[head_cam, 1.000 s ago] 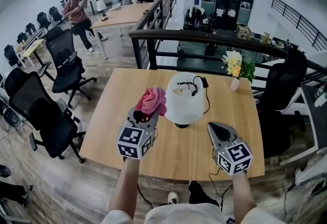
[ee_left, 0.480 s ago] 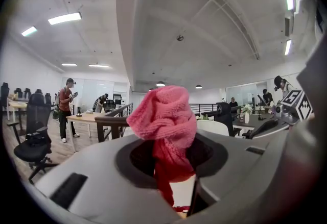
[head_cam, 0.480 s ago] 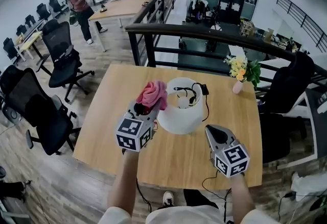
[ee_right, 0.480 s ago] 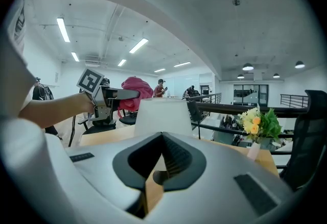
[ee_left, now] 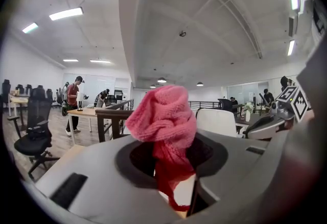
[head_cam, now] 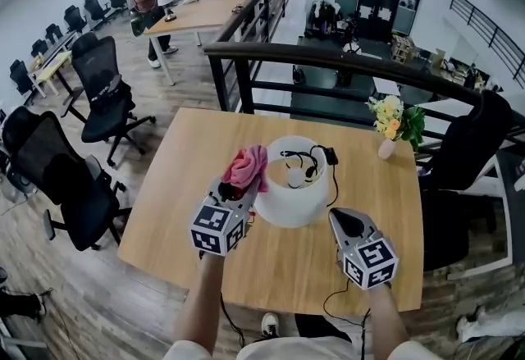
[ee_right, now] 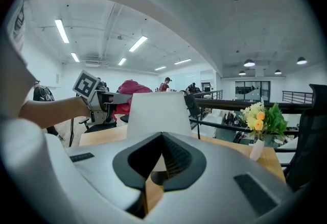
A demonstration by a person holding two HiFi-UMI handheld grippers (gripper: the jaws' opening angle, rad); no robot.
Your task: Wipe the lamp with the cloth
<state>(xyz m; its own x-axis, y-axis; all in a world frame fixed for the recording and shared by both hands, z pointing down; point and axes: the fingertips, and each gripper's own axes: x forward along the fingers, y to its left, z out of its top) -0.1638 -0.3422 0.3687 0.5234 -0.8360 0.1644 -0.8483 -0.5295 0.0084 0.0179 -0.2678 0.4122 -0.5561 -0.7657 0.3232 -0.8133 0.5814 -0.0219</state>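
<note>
A white table lamp [head_cam: 289, 190] with a round open shade stands mid-table, a black cord draped over its top. My left gripper [head_cam: 236, 188] is shut on a bunched pink cloth [head_cam: 246, 167], which sits at the shade's left rim. In the left gripper view the pink cloth [ee_left: 164, 125] bulges out of the jaws and the white shade [ee_left: 217, 122] shows just behind it. My right gripper [head_cam: 345, 221] is shut with nothing in it, just right of the lamp's base. The right gripper view shows the lamp [ee_right: 156, 114] straight ahead and the left gripper [ee_right: 104, 99] beside it.
The wooden table [head_cam: 180, 186] carries a small vase of flowers [head_cam: 389, 125] at its back right. A dark railing [head_cam: 328, 63] runs behind the table. Black office chairs [head_cam: 61, 186] stand to the left. People stand by a far desk [head_cam: 197, 14].
Both grippers have come down and nearer the lamp. The pink cloth has moved from beside the shade's left to right against its rim.
</note>
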